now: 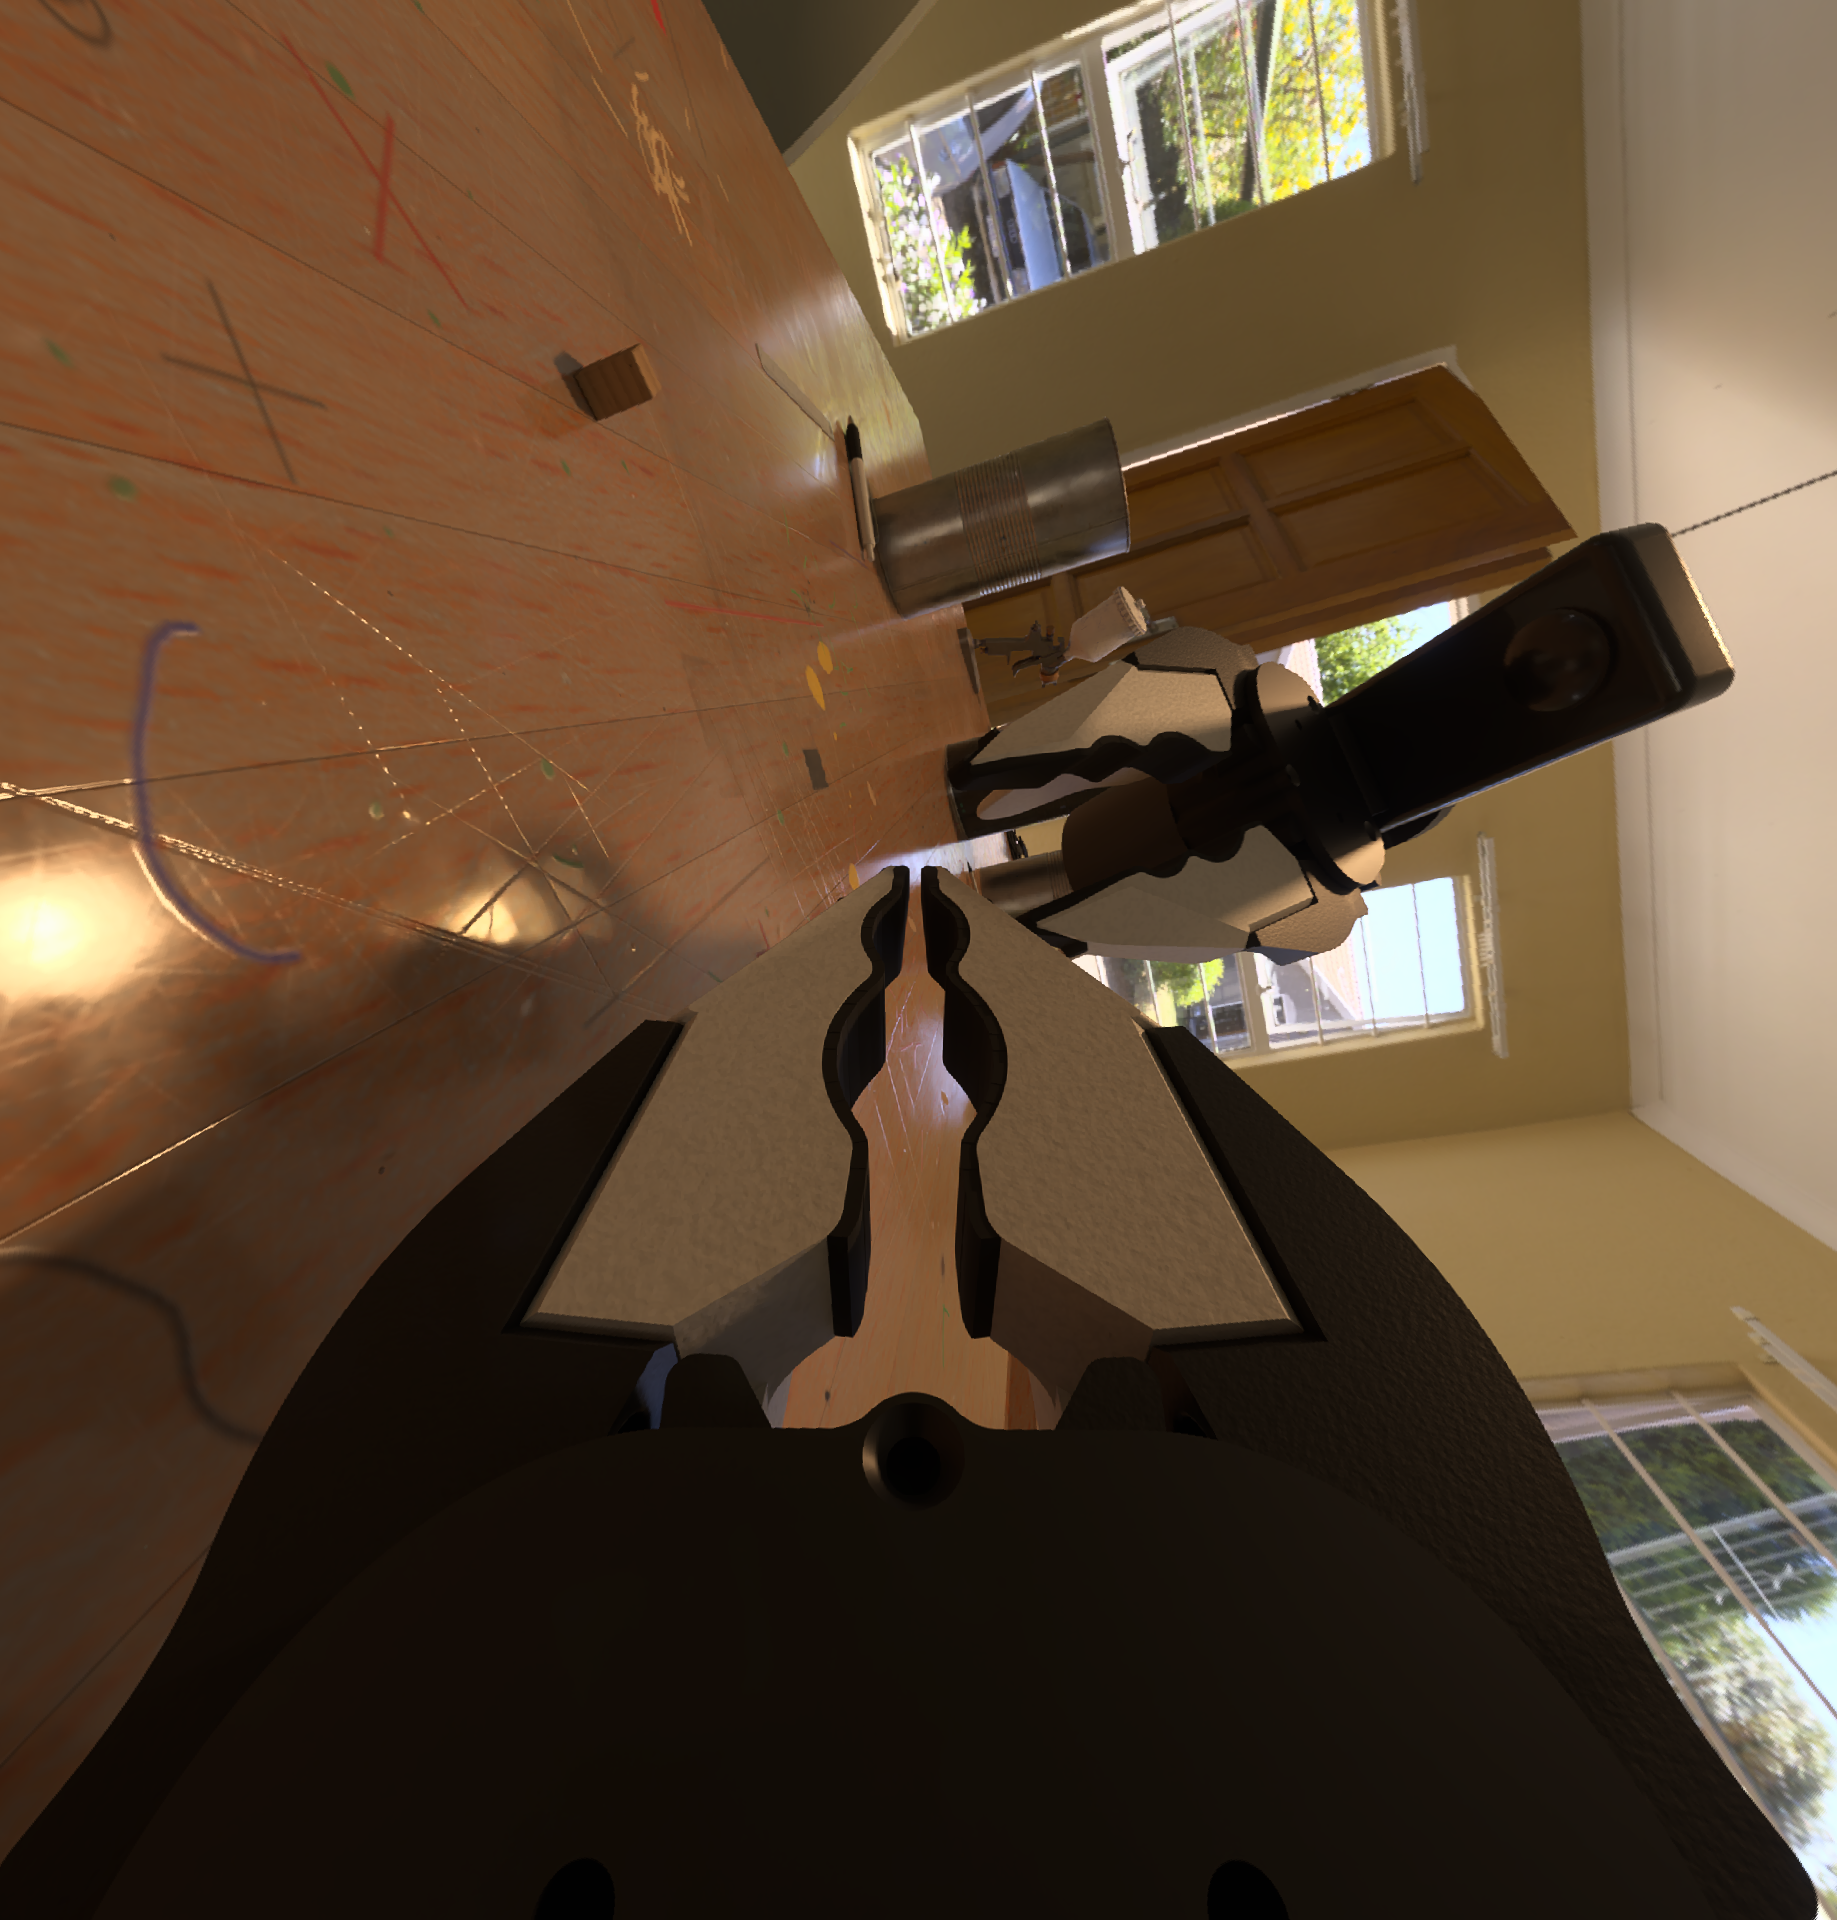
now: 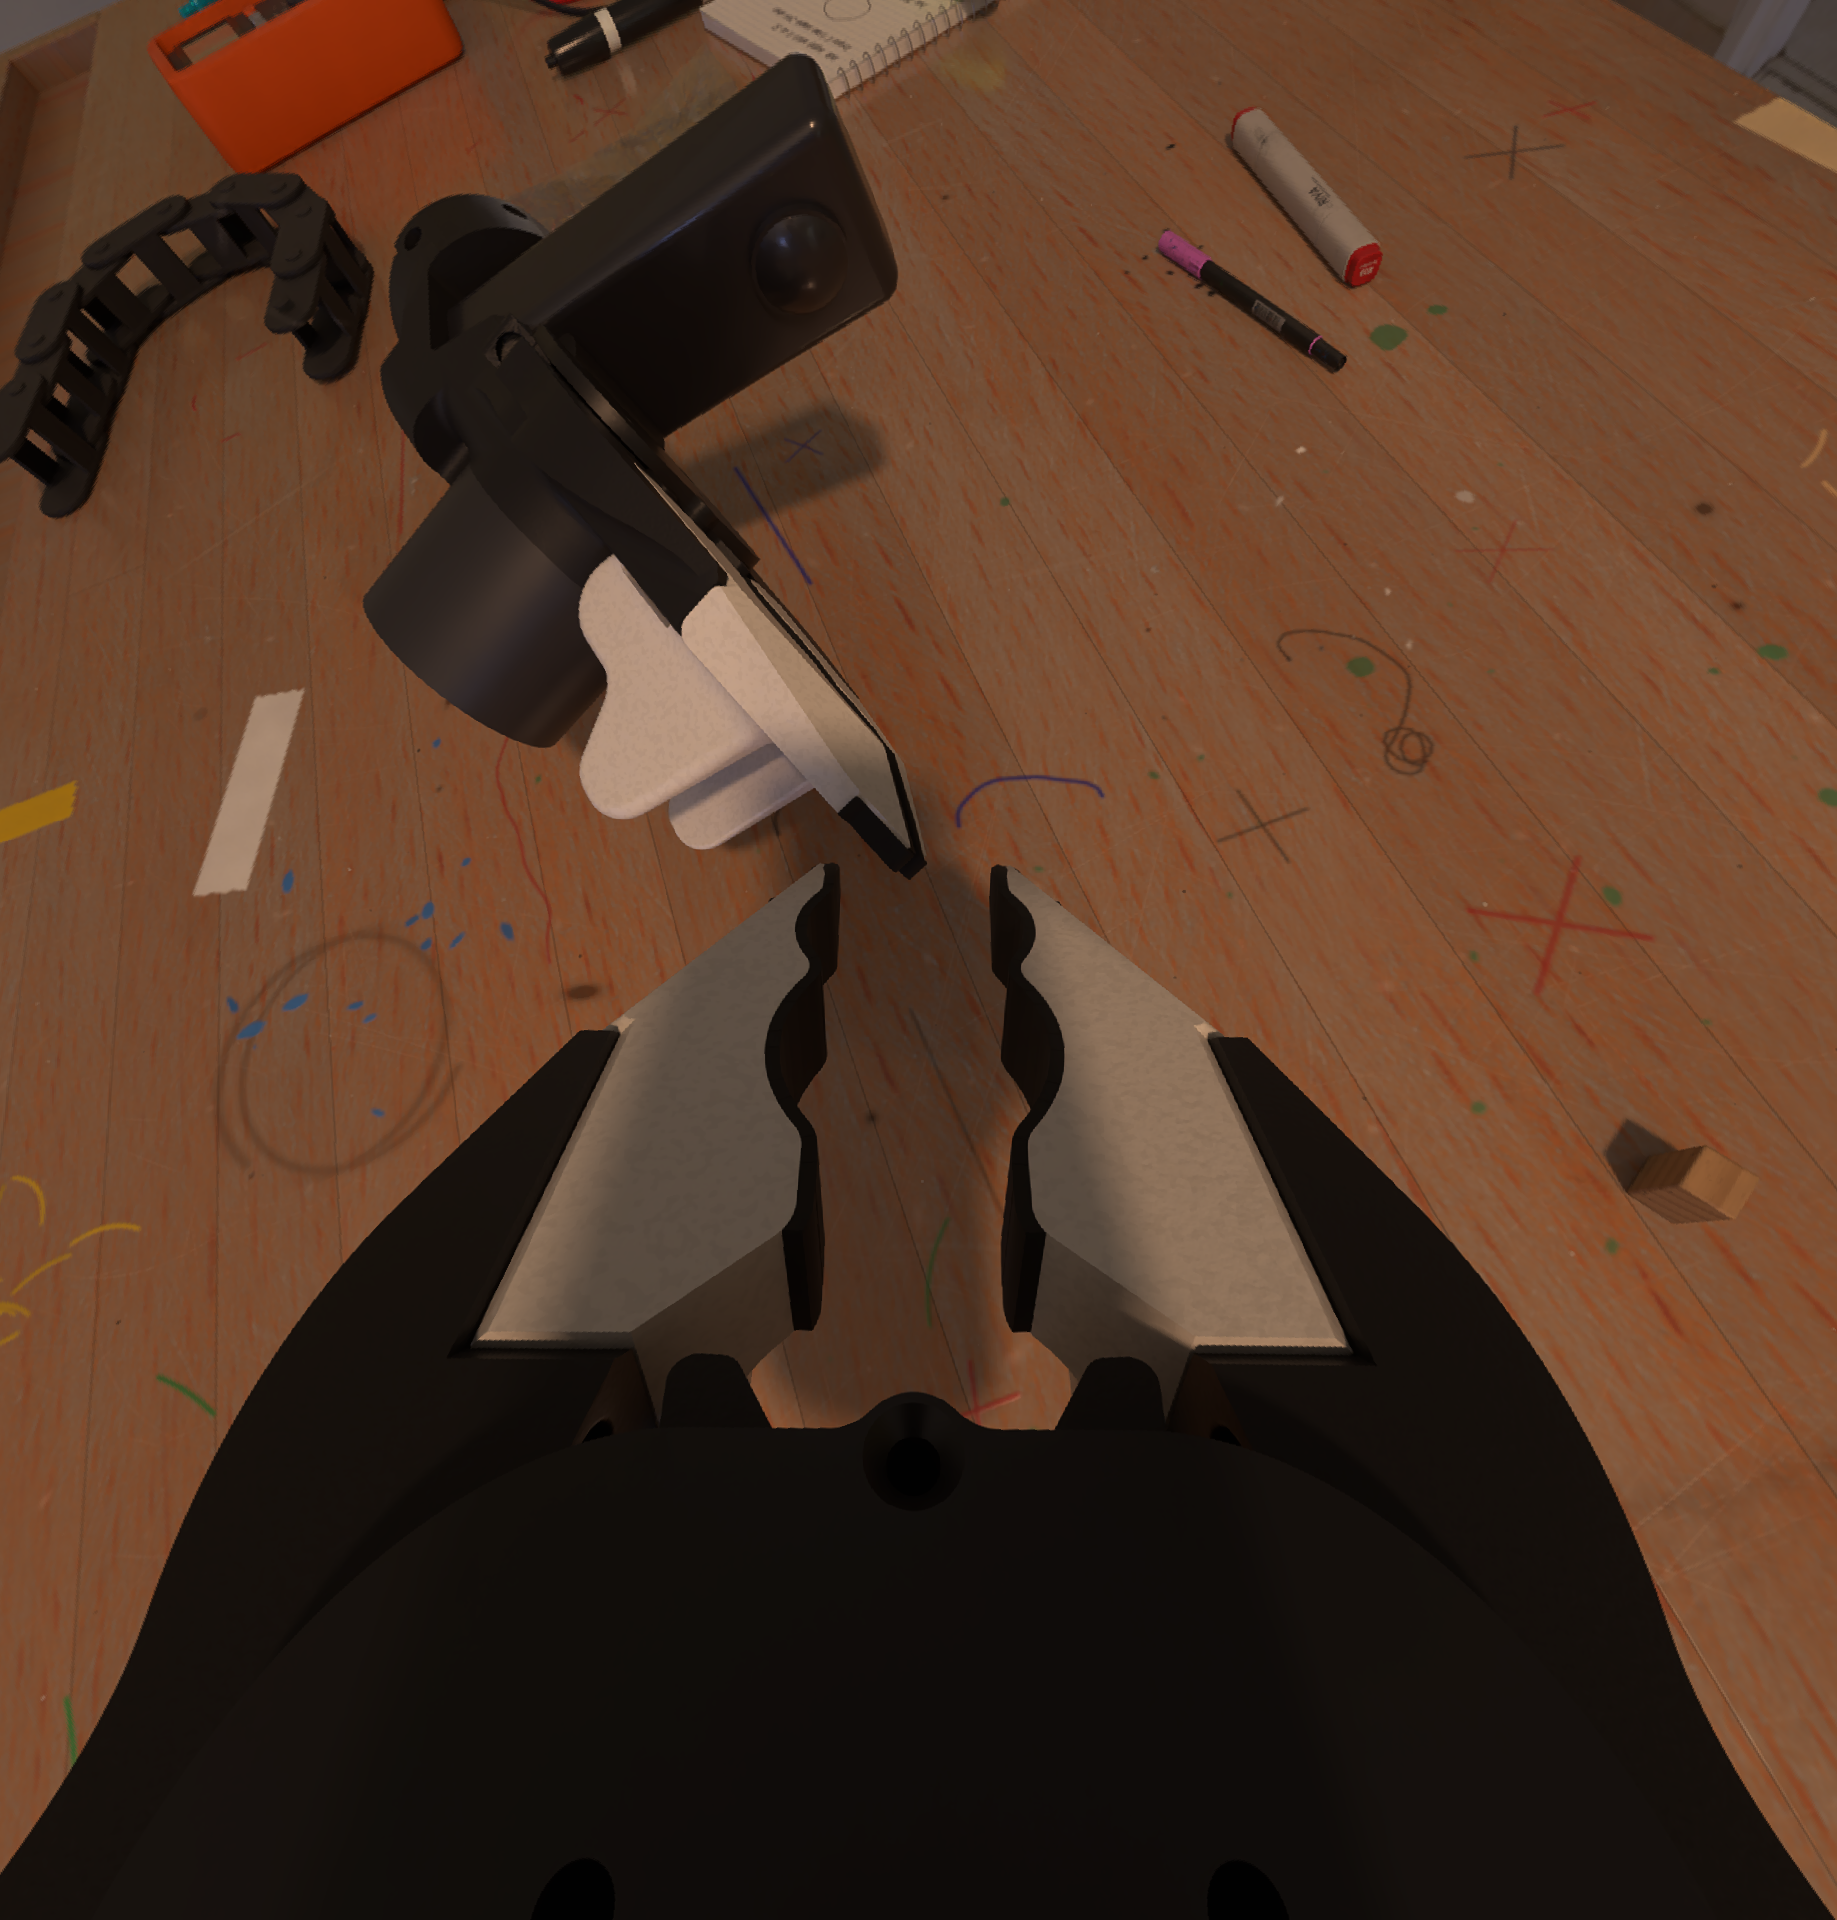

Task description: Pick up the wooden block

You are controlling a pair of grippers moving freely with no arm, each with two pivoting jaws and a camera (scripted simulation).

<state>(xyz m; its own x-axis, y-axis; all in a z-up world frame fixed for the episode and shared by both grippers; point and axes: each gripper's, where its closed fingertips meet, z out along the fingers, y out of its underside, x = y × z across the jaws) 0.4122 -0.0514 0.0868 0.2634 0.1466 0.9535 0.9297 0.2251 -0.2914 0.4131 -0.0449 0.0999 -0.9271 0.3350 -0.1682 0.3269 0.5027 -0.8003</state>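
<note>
The wooden block (image 2: 1683, 1179) is a small cube lying on the wooden table (image 2: 1153, 540), to the right of my right gripper (image 2: 914, 878) and a little nearer than its fingertips. The right gripper is open and empty, above the table. My left gripper (image 1: 914, 878) is shut with nothing between its fingers. In its view the block (image 1: 610, 382) lies far ahead on the table (image 1: 322, 623). The left gripper (image 2: 903, 847) hangs tilted just beyond the right fingertips. The right gripper (image 1: 997, 847) shows open, close to the left fingertips.
A metal can (image 1: 1002, 520) and a marker (image 1: 857, 483) stand near the table edge. An orange box (image 2: 306, 68), a black cable chain (image 2: 166, 332), a notebook (image 2: 841, 31), a red-capped marker (image 2: 1303, 197) and a purple-capped pen (image 2: 1252, 301) lie farther off.
</note>
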